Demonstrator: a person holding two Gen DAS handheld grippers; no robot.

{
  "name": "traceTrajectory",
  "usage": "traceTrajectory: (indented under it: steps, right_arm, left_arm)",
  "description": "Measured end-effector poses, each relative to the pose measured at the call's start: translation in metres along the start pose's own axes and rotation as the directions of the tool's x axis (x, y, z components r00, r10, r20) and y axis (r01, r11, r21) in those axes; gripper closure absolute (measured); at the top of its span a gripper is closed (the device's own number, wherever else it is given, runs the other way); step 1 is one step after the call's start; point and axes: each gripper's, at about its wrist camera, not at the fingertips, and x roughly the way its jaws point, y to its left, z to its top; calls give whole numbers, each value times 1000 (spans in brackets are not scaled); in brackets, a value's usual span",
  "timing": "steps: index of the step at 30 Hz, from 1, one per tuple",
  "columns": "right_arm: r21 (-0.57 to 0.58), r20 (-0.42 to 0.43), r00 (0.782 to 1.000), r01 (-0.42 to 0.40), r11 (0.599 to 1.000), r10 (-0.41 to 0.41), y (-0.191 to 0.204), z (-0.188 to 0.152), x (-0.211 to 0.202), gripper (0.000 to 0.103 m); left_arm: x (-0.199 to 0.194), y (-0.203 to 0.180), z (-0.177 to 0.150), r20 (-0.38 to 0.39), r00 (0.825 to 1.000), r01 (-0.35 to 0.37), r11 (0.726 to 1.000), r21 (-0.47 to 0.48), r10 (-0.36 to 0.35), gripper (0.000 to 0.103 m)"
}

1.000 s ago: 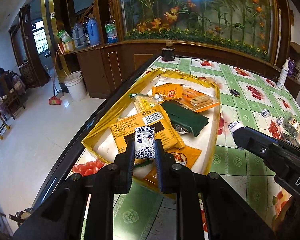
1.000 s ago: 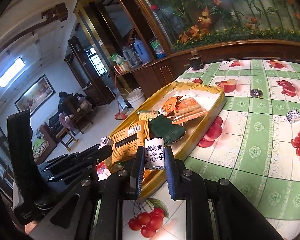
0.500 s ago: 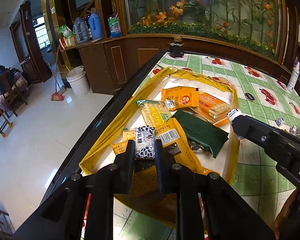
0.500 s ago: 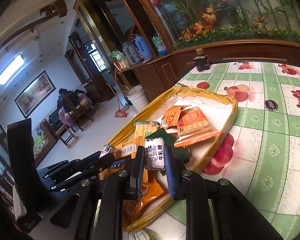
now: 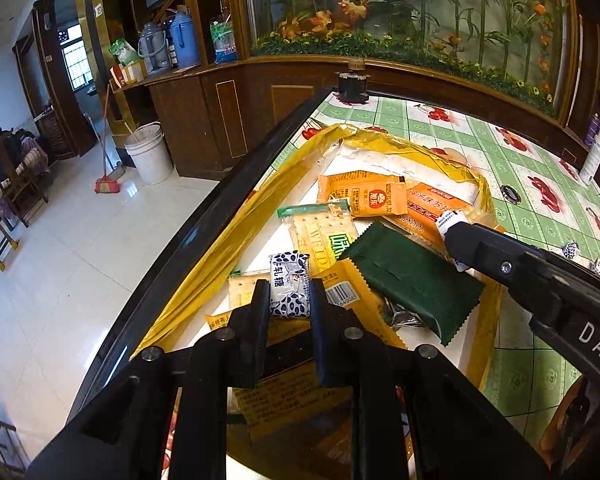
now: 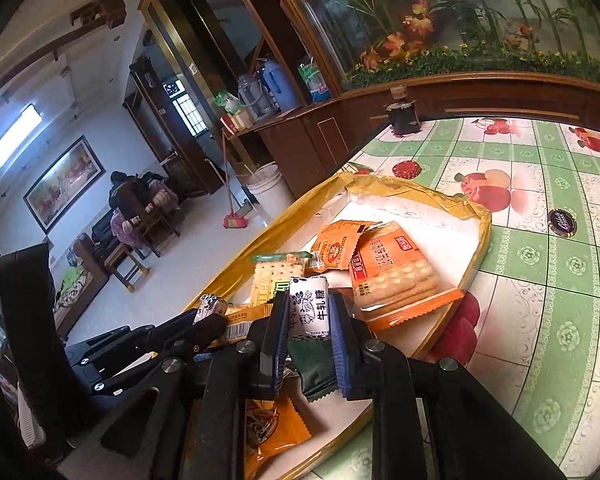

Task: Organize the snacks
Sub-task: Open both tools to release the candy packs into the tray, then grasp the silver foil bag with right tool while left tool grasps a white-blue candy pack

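A yellow-rimmed tray (image 5: 384, 145) with a white floor lies on the table, holding several snack packets: an orange sachet (image 5: 362, 199), a cracker pack (image 5: 320, 236) and a dark green packet (image 5: 414, 280). My left gripper (image 5: 289, 300) is shut on a small white candy with dark spots (image 5: 289, 283), above the tray's near end. My right gripper (image 6: 309, 314) is shut on a similar white wrapped candy (image 6: 309, 306), also over the tray (image 6: 476, 248), with an orange cracker pack (image 6: 392, 276) just beyond it. Each gripper shows in the other's view.
The table wears a green and white cloth printed with fruit (image 6: 540, 240), its dark edge (image 5: 204, 232) running along the tray's left side. A black holder (image 5: 353, 86) stands at the far corner. A person sits far off (image 6: 124, 192). A white bucket (image 5: 148, 152) stands on the floor.
Both grippers have moved forward over the tray, each still holding its candy. The packets now lie closer and partly under the fingers.
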Motion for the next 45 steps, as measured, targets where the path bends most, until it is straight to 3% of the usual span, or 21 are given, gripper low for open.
traceTrajectory:
  steps: [3, 4, 5, 7, 10, 15, 19, 23, 26, 38, 45]
  right_arm:
    - [-3, -14, 1000, 6, 1000, -6, -2, 2, 7, 80]
    - [-1, -22, 1000, 5, 1000, -5, -2, 2, 8, 79]
    - [4, -30, 1000, -4, 1000, 4, -3, 2, 9, 77]
    - [5, -21, 1000, 5, 1000, -5, -3, 1, 6, 70]
    - [8, 3, 1000, 9, 1000, -9, -6, -2, -7, 56]
    - [5, 31, 999, 32, 999, -32, -12, -13, -41, 55]
    - [21, 46, 996, 73, 997, -74, -26, -31, -75, 47]
    - [45, 46, 992, 116, 992, -118, -44, -50, -107, 46]
    - [70, 46, 987, 151, 986, -154, -58, -63, -129, 35]
    - [156, 29, 954, 290, 944, -298, -125, -113, -215, 28]
    - [175, 25, 933, 348, 921, -358, -154, -122, -241, 25]
  left_arm:
    - [2, -3, 2, -11, 1000, 7, 1000, 8, -7, 84]
    - [0, -3, 2, -9, 1000, -4, 1000, 9, 4, 72]
    - [-2, -4, 2, -1, 1000, -10, 1000, 10, 10, 50]
    - [-12, -3, 0, 41, 999, -26, 1000, 5, 26, 26]
    - [-25, -1, -1, 73, 997, -23, 1000, -1, 23, 25]
    - [-37, -3, -6, 79, 997, -1, 1000, -7, 2, 25]
    - [-44, -13, -14, 73, 997, 24, 1000, -1, -24, 25]
    - [-53, -31, -21, 72, 996, 52, 998, 27, -54, 25]
    - [-59, -46, -26, 69, 995, 71, 996, 55, -75, 25]
    - [-76, -111, -40, 26, 983, 176, 971, 163, -183, 25]
    - [-80, -148, -43, -13, 971, 234, 946, 225, -238, 26]
